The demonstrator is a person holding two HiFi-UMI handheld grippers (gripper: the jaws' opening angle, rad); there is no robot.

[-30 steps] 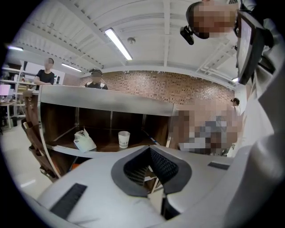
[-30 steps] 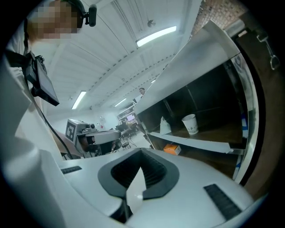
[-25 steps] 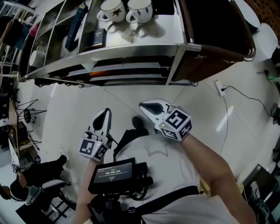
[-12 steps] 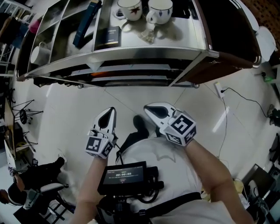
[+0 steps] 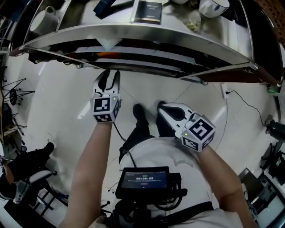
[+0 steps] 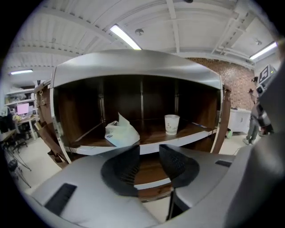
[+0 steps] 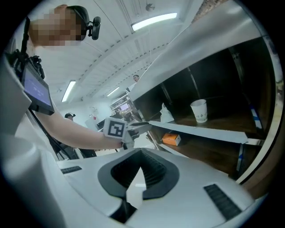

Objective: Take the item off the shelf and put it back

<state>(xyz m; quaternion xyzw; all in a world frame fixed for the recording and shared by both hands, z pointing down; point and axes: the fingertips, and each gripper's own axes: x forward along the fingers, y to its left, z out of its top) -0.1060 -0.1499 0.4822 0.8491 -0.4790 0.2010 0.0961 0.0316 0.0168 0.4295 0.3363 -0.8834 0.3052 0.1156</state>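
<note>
A dark wooden shelf unit (image 6: 187, 139) faces my left gripper (image 6: 150, 153). On its board lie a crumpled white bag (image 6: 121, 132) and a white paper cup (image 6: 171, 124). The left gripper's jaws are opening, with a clear gap and nothing between them. In the head view the left gripper (image 5: 109, 78) is raised close to the shelf's front edge (image 5: 133, 33). My right gripper (image 5: 164, 107) hangs lower, near the person's body, shut and empty. The right gripper view shows its jaws (image 7: 141, 153) closed, and beyond them the paper cup (image 7: 199, 110), the bag (image 7: 166, 113) and the left gripper (image 7: 118, 129).
On the shelf's top stand a dark book (image 5: 149, 11), a white mug (image 5: 44, 20) and a cup (image 5: 213, 6). An orange box (image 7: 171, 140) lies on a lower board. A cable (image 5: 249, 104) runs across the white floor at the right.
The left gripper has risen from beside the body toward the shelf, and its jaws have parted. The right gripper has stayed low and shut. The head camera has moved closer to the shelf.
</note>
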